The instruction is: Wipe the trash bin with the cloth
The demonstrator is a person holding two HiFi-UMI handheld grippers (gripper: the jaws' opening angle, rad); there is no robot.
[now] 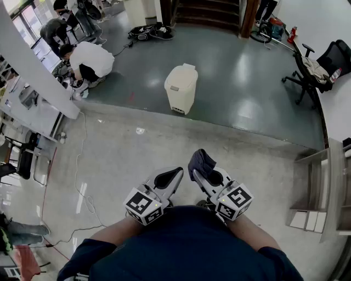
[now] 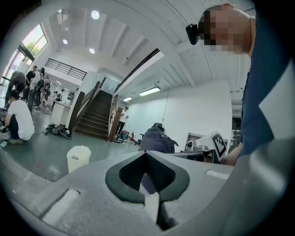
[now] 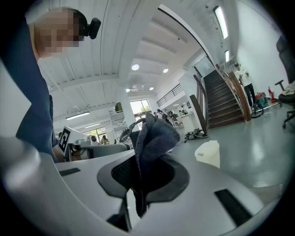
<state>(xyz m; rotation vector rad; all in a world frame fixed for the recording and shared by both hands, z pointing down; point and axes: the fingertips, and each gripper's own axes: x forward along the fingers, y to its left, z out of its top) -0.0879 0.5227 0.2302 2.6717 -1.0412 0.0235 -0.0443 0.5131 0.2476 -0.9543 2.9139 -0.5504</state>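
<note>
The cream trash bin (image 1: 181, 88) with its lid down stands on the dark floor well ahead of me; it shows small in the left gripper view (image 2: 78, 158) and the right gripper view (image 3: 208, 153). Both grippers are held close to my body, far short of the bin. My right gripper (image 1: 205, 174) (image 3: 138, 173) is shut on a dark blue cloth (image 1: 201, 163) (image 3: 152, 138) that bunches up above its jaws. My left gripper (image 1: 170, 176) (image 2: 146, 156) is shut, with its jaws together and nothing held. The cloth (image 2: 156, 137) also shows past the left jaws.
A person crouches (image 1: 90, 60) at the back left by a white counter (image 1: 33, 66). A black office chair (image 1: 318, 68) stands at the right, and stairs (image 1: 205, 11) rise at the back. A grey shelf unit (image 1: 323, 192) is at my right. A thin cable (image 1: 82, 164) lies on the floor.
</note>
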